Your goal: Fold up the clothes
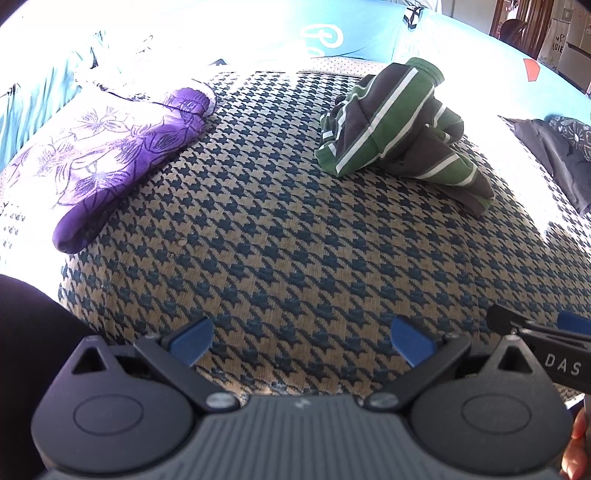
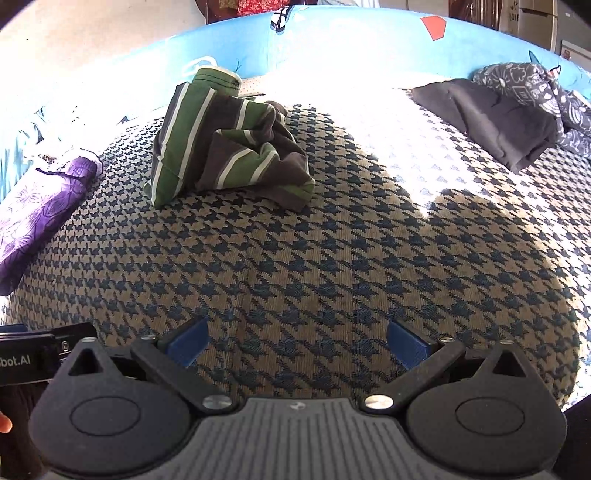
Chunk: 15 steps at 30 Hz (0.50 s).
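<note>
— Nearest: left gripper with blue pads spread wide, nothing between; right gripper likewise apart and empty, both over bare tan-and-navy houndstooth bedcover.
— And the clothes?
— Crumpled green, brown and white striped garment far centre, unfolded. Folded purple floral cloth far left. Dark grey garment far right, beside a black-and-white patterned fabric. All well apart from both grippers.

Hard sunlight enters from the far side. Far bedding is blown out to white glare; the houndstooth cover nearby sits in soft shadow, its right part overexposed. Strong fisheye curvature, dark vignette at corners. Focus is sharp centrally, softer at the edges.
</note>
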Each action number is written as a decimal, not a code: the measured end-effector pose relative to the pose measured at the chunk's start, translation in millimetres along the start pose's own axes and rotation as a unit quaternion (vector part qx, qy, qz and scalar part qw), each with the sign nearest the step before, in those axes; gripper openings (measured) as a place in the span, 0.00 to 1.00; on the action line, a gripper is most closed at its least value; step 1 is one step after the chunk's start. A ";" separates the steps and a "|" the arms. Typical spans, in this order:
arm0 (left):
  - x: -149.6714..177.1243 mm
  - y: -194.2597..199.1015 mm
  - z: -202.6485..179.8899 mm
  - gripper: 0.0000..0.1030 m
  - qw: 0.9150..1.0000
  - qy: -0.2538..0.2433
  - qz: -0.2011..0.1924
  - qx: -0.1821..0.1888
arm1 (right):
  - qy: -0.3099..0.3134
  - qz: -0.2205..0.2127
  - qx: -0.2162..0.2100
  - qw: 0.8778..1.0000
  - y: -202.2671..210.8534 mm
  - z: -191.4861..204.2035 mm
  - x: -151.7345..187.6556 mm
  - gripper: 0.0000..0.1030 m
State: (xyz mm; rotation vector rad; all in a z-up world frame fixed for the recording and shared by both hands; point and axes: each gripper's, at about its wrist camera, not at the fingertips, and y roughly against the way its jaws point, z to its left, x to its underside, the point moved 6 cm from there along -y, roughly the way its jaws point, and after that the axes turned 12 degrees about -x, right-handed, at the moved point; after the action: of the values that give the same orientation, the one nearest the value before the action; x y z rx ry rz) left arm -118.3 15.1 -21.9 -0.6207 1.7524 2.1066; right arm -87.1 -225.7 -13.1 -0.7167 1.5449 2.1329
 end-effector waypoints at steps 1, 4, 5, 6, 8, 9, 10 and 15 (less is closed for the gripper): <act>0.6 -0.3 1.0 1.00 1.000 0.000 0.000 0.001 | 0.004 -0.006 0.000 1.000 2.0 2.4 -0.4 1.00; 1.7 -1.4 4.5 1.00 1.000 0.002 0.001 0.001 | 0.026 -0.022 -0.006 0.999 6.0 11.5 -1.3 1.00; 1.6 -2.2 5.8 1.00 1.000 0.003 0.002 0.000 | 0.035 -0.026 -0.009 0.999 6.1 14.7 -1.3 1.00; 1.7 -3.5 7.0 1.00 1.000 0.004 0.003 -0.002 | 0.042 -0.027 -0.012 0.999 5.4 17.6 -1.0 1.00; 2.2 -7.1 8.6 1.00 1.000 0.007 0.006 -0.005 | 0.040 -0.014 -0.019 0.999 -1.1 20.7 1.4 1.00; 2.6 -9.4 8.8 1.00 1.000 0.008 0.008 -0.006 | 0.034 -0.007 -0.024 0.999 -5.2 20.1 3.0 1.00; 2.9 -11.7 9.0 1.00 1.000 0.009 0.011 -0.006 | 0.029 0.000 -0.029 0.999 -9.3 19.6 4.6 1.00; 2.6 -21.7 5.5 1.00 1.000 0.011 0.018 -0.010 | 0.034 0.015 -0.024 0.999 -19.3 18.6 3.2 1.00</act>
State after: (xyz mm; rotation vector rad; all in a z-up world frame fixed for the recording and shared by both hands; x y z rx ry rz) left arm -110.0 24.5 -40.7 -0.6240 1.7673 2.1524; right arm -81.2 -202.1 -24.7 -0.7942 1.5536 2.1948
